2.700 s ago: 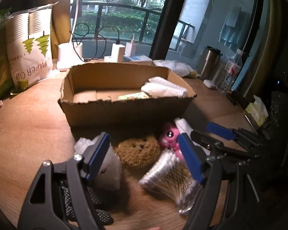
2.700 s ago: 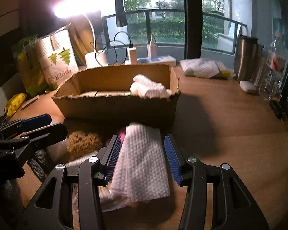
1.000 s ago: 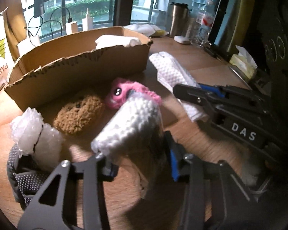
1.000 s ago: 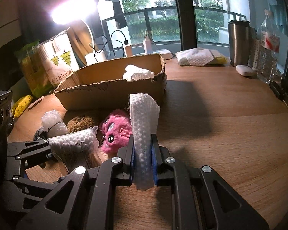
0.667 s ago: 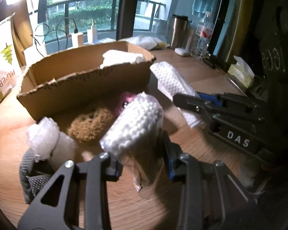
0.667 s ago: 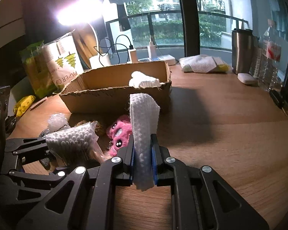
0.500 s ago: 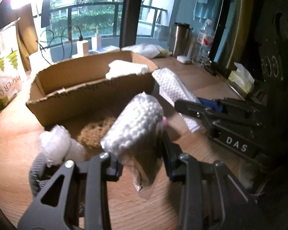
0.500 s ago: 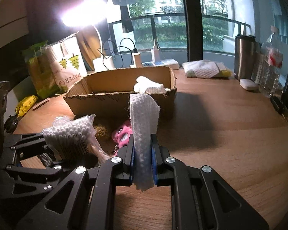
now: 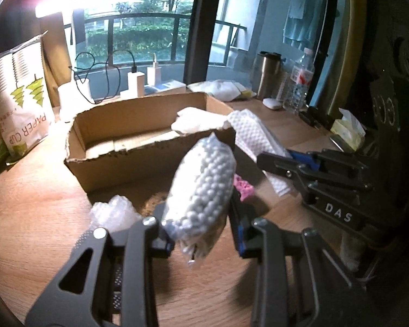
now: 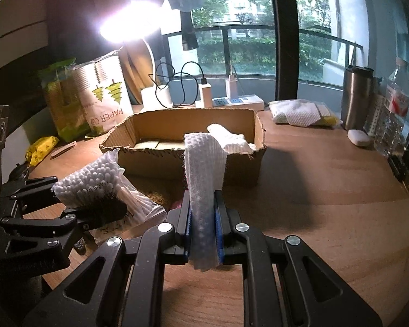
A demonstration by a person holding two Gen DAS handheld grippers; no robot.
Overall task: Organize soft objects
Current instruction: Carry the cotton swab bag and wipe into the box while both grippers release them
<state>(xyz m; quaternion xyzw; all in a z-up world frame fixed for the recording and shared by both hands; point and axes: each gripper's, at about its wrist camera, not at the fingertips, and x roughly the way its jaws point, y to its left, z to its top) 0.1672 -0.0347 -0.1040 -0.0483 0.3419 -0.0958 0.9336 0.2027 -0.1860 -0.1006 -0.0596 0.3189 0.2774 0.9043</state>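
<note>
Left gripper (image 9: 201, 234): clamped on clear bag of white cotton swabs (image 9: 204, 188). Right gripper (image 10: 203, 227): clamped on folded white textured cloth (image 10: 204, 169), before brown cardboard box (image 10: 161, 158).

We see a wooden table (image 10: 327, 190) carrying a cardboard box (image 10: 193, 163) near its middle. Behind the box stand a paper-cup bag (image 10: 103, 100), chargers (image 10: 205, 95) and a power strip (image 10: 240, 100). To the right sit a steel mug (image 10: 357, 98), a water bottle (image 10: 392, 114) and a folded cloth (image 10: 300, 114). Bubble wrap (image 9: 111, 212) lies in front of the box.
</note>
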